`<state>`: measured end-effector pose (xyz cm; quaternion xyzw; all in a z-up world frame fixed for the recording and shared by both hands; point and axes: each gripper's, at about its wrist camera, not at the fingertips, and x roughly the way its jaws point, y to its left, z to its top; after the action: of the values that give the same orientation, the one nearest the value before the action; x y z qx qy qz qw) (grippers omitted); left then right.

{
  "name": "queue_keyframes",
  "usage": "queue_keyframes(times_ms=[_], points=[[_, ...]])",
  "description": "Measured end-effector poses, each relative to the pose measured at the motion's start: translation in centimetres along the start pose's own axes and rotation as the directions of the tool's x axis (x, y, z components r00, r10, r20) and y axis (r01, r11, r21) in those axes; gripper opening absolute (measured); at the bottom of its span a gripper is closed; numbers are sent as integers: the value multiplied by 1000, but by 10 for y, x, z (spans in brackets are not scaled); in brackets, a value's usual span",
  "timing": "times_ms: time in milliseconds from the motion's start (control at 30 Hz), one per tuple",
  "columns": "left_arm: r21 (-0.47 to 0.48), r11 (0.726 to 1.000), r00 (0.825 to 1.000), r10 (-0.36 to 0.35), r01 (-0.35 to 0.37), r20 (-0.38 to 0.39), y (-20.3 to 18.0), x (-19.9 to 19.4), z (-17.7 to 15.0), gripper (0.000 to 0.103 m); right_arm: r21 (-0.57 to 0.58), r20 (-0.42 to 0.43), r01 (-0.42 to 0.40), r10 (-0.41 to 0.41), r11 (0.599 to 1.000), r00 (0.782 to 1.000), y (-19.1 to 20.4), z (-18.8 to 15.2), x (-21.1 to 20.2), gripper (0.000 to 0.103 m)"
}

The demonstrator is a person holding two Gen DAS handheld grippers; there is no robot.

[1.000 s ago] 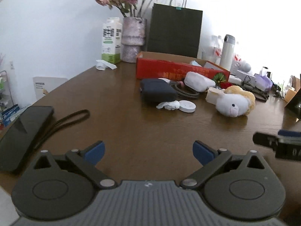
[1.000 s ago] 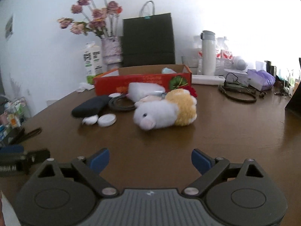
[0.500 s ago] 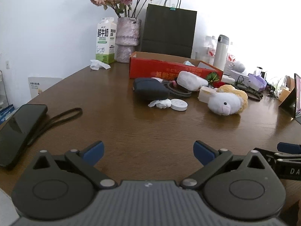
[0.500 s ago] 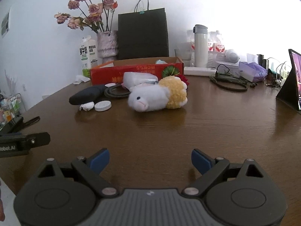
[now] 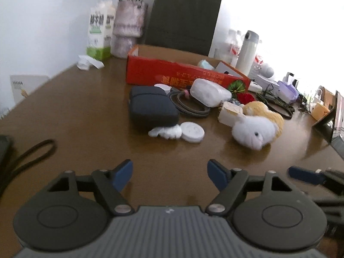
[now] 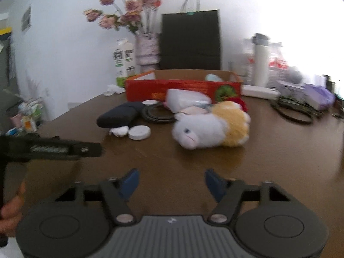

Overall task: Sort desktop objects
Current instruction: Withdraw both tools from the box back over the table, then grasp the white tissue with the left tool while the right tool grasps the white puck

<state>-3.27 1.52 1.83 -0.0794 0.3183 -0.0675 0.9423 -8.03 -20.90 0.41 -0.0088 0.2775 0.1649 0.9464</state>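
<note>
A heap of desk objects lies mid-table: a dark pouch point(image 5: 151, 109), a white round disc point(image 5: 192, 132), crumpled tissue point(image 5: 164, 132), a coiled cable point(image 5: 189, 105), a white packet point(image 5: 209, 93) and a white-and-yellow plush toy point(image 5: 257, 132). Behind them stands a red cardboard box point(image 5: 178, 74). My left gripper point(image 5: 169, 175) hovers over bare table short of the heap, its jaws closing on nothing. In the right wrist view my right gripper point(image 6: 171, 182) faces the plush toy point(image 6: 211, 126) and the disc point(image 6: 139, 132), its jaws also closing with nothing between them.
A black paper bag point(image 5: 182, 19), a vase of flowers point(image 5: 129, 25), a milk carton point(image 5: 100, 35) and a white flask point(image 5: 247, 50) stand at the back. A black strap point(image 5: 30, 154) lies at the left. More cables and small things crowd the far right point(image 5: 279, 101).
Both pairs of jaws have narrowed from wide open. The left gripper has moved forward toward the heap, so the objects look nearer. The right view shifted a little and is blurred.
</note>
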Motion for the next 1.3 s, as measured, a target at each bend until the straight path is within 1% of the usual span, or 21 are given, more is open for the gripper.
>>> queue_keyframes(times_ms=[33,67,100,200,267,300,333,367,400,433,500,633,767,833,900,933,1000,1067,1167,1300], points=[[-12,1000,1000,-3,3,-4,1,9,6,71,-11,-16,-11,11,1000,1000,2,4,7,48],[-24,1000,1000,-4,4,-12,3,18,11,70,-26,-32,-23,22,999,999,4,8,16,46],[-41,999,1000,-5,4,-22,5,27,17,68,-45,-45,-30,28,999,999,6,11,24,46],[-90,996,999,-24,21,-33,10,47,28,67,-99,-73,-41,33,994,997,16,17,44,45],[-103,994,999,-28,25,-26,11,53,32,63,-114,-84,-49,40,992,996,20,23,55,45],[-107,994,999,-26,23,-21,11,55,32,48,-123,-89,-57,47,991,995,21,26,61,45],[-118,993,1000,-23,21,-19,13,56,32,25,-131,-91,-61,49,990,995,23,28,66,45],[-130,991,999,-38,34,-30,15,58,31,21,-139,-93,-62,50,988,994,25,31,71,45],[-145,988,998,-58,53,-28,17,58,30,20,-146,-92,-64,51,987,994,27,33,76,45],[-159,986,998,-62,56,-32,20,56,30,19,-152,-91,-66,52,986,995,29,36,81,45],[-155,986,997,-66,59,-40,25,50,28,18,-159,-94,-69,54,985,994,31,42,91,46],[-170,981,994,-101,91,-51,38,30,21,16,-158,-104,-86,70,984,992,37,54,110,47],[-124,987,993,-110,104,-46,43,11,17,16,-143,-114,-103,87,984,990,47,63,127,46],[-128,985,992,-121,116,-30,46,2,16,16,-121,-114,-98,84,988,990,50,66,133,45],[-118,988,994,-108,105,-17,45,-4,16,16,-118,-112,-89,76,989,991,54,67,135,38],[-113,989,995,-97,95,-6,45,-8,16,16,-110,-114,-92,79,990,990,55,67,134,38],[-114,989,996,-91,90,1,45,-13,16,16,-100,-118,-91,79,991,990,56,66,130,38],[-116,989,996,-91,91,11,43,-20,15,16,-93,-106,-99,89,991,990,56,62,117,38],[-84,994,998,-62,64,28,34,-30,8,16,-110,-68,-61,54,992,996,55,49,85,38],[-34,996,997,-77,78,25,13,-41,-6,16,-61,-41,-6,4,998,999,44,24,39,38]])
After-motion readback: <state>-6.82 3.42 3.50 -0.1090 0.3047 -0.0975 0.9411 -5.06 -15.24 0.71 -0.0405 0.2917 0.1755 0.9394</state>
